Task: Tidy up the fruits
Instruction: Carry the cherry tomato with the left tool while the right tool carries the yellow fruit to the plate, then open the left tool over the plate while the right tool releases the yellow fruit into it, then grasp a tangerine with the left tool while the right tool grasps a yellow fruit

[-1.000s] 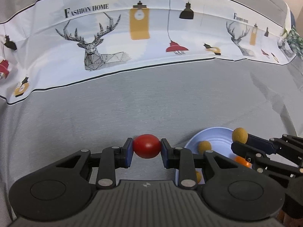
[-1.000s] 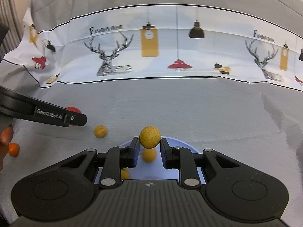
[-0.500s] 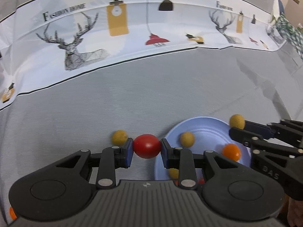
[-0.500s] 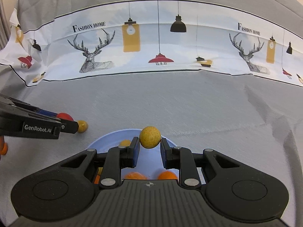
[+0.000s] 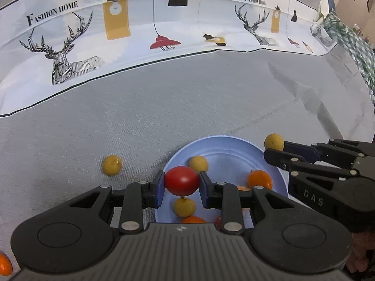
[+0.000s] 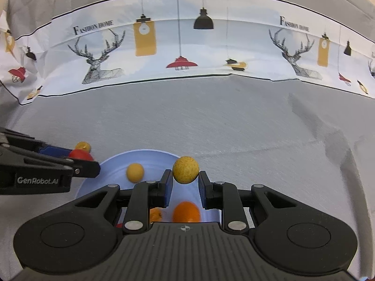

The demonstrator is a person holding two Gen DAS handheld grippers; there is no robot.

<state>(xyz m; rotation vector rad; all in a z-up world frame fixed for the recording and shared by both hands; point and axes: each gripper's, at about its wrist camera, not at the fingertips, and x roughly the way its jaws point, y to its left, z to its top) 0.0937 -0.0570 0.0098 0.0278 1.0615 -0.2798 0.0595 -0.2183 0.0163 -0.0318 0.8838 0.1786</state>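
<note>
My left gripper [image 5: 181, 180] is shut on a red tomato-like fruit [image 5: 181, 179], held above the left part of a light blue plate [image 5: 229, 148]. My right gripper [image 6: 185, 178] is shut on a rough yellow fruit [image 6: 185, 169] over the plate's [image 6: 150, 158] far right rim; it also shows at the right in the left wrist view as right gripper [image 5: 273, 148]. In the plate lie yellow fruits [image 5: 198, 163] and orange fruits [image 5: 259, 179]. The left gripper [image 6: 80, 161] reaches in from the left in the right wrist view.
One yellow fruit [image 5: 112, 165] lies loose on the grey cloth left of the plate. An orange fruit [image 5: 4, 264] sits at the bottom left corner. A white printed cloth band [image 5: 164, 30] with deer and lamps runs along the back. A green checked cloth [image 5: 346, 39] hangs far right.
Both grippers have moved in over the blue plate while keeping their fruits. More of the plate and the fruits in it has come into view, and the loose yellow fruit now lies further left.
</note>
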